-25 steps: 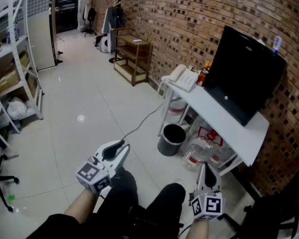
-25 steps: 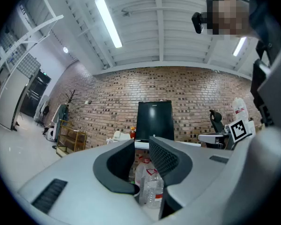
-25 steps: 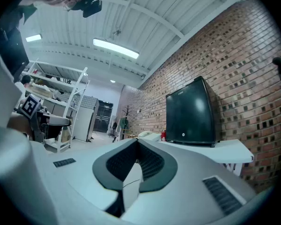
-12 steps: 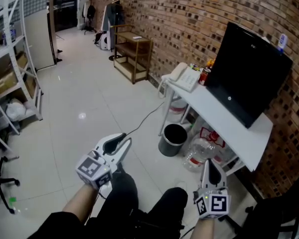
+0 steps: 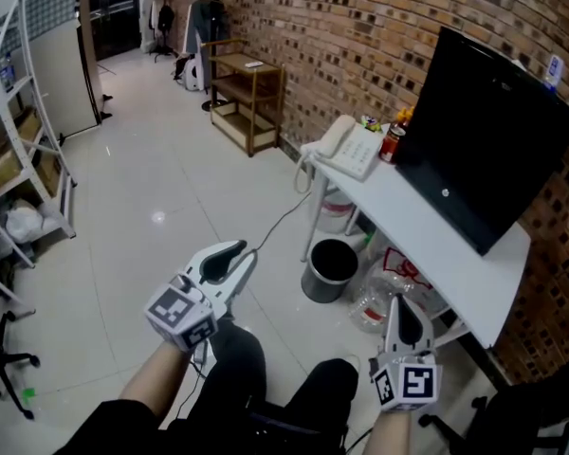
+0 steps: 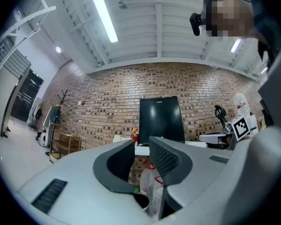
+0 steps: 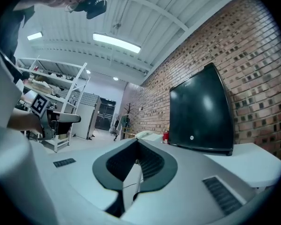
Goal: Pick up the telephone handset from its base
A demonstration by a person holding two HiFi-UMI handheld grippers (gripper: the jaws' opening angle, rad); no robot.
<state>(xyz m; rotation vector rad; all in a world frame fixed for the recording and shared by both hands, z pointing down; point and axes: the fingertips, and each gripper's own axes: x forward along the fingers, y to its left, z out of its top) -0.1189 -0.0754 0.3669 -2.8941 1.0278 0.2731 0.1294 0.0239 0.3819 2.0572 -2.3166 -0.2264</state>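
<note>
A white telephone [image 5: 349,147] sits at the far end of a white table [image 5: 427,230] against the brick wall, with its handset [image 5: 332,138] lying on the base. In the right gripper view the telephone [image 7: 146,135] shows small, beyond the jaws. My left gripper [image 5: 235,251] is held over the floor, well short of the table, shut and empty; in its own view [image 6: 141,146] it points at the table and monitor. My right gripper [image 5: 399,303] is beside the table's near end, jaws together with nothing in them [image 7: 137,146].
A large black monitor [image 5: 484,145] stands on the table behind a red can [image 5: 393,144]. Under the table are a dark waste bin [image 5: 328,268] and clear water jugs [image 5: 384,292]. A cable [image 5: 275,224] trails over the floor. A wooden shelf [image 5: 249,93] stands along the wall, a metal rack [image 5: 19,140] at left.
The person has stepped toward the table, so table and telephone sit nearer. Both grippers have moved forward with the person and stayed shut.
</note>
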